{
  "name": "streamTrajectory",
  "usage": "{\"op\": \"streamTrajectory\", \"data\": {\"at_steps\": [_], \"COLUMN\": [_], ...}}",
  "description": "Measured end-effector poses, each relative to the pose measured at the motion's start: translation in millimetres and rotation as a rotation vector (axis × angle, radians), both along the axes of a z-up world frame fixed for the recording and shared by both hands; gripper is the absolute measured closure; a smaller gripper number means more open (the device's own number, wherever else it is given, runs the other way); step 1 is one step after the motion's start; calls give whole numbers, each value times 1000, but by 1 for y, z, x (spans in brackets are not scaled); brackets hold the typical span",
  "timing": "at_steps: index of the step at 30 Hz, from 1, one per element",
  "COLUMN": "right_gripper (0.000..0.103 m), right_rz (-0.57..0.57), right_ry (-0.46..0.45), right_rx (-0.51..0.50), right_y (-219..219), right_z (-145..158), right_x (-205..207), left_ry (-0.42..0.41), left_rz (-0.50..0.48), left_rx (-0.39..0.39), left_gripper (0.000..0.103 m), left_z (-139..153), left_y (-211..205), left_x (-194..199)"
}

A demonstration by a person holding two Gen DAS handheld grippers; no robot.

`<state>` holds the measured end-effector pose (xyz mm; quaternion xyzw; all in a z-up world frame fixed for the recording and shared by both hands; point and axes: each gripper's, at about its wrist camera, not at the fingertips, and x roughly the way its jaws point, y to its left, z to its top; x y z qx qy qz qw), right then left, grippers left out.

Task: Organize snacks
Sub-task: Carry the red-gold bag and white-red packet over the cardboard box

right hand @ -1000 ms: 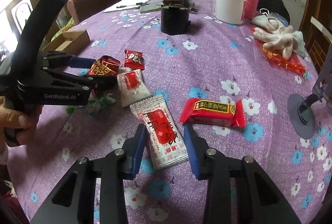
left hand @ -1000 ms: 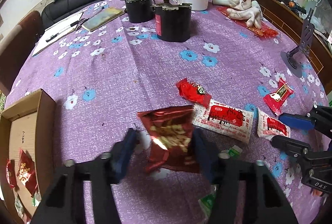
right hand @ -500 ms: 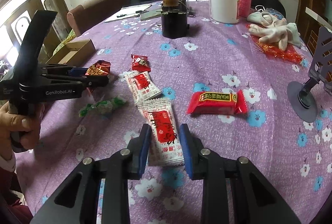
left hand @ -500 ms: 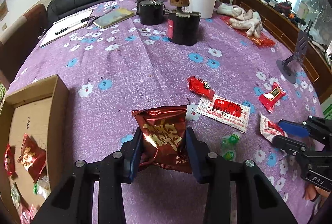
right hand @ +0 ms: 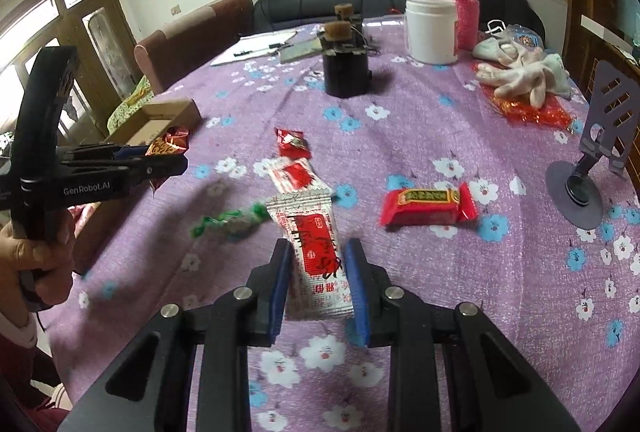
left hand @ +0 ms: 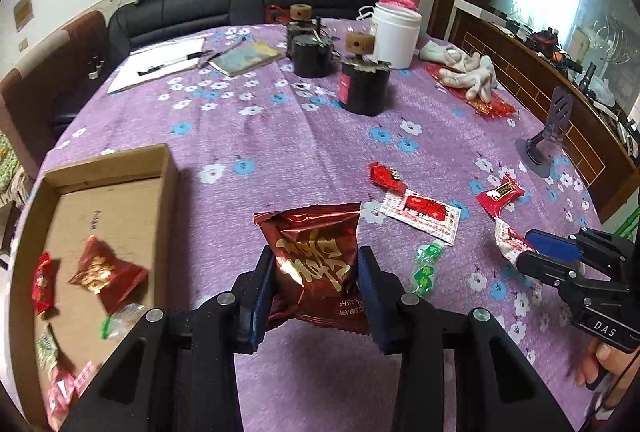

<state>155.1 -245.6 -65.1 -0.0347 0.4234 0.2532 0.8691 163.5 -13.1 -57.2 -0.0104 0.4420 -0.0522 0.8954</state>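
My left gripper (left hand: 316, 272) is shut on a dark red foil snack bag (left hand: 316, 252) and holds it above the purple tablecloth, just right of the cardboard box (left hand: 168, 167). The box holds several small snacks (left hand: 104, 272). My right gripper (right hand: 318, 264) is shut on a white sachet with a red label (right hand: 316, 248), lifted off the table. It also shows in the left wrist view (left hand: 532, 256). On the cloth lie another white sachet (right hand: 294, 173), a small red packet (right hand: 292, 143), a red bar packet (right hand: 428, 205) and a green-wrapped candy (right hand: 232, 222).
Two black canisters (left hand: 364, 87) with wooden knobs, a white jar (left hand: 394, 35), a pink flask (right hand: 460, 7), white gloves (right hand: 520, 75) on red foil, a notepad (left hand: 160, 65) and a grey phone stand (right hand: 592, 171) stand around the table's far side and right edge.
My left gripper closed on the red foil bag, lifted it and moved toward the box. My right gripper closed on the white sachet and raised it off the cloth.
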Motion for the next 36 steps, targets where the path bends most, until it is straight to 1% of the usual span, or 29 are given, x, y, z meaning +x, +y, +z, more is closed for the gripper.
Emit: {"op": "streamTrajectory", "data": {"at_steps": [7, 15, 28, 36], "right_gripper": [76, 76, 76, 76], "right_rz": [37, 110, 189, 249], "right_ry": [-23, -43, -57, -59], "right_rx": [29, 40, 47, 59], "right_y": [24, 68, 123, 166], "right_z": [16, 29, 38, 41], "right_x": [-10, -23, -40, -45], "left_ry": [-28, -45, -65, -69], "left_rz": [54, 101, 175, 242], "left_rx": [-6, -21, -50, -39], "left_gripper": [61, 61, 61, 61], "left_z": [12, 18, 22, 23], "left_y": [26, 52, 94, 129], "left_x": [-22, -41, -71, -85]}}
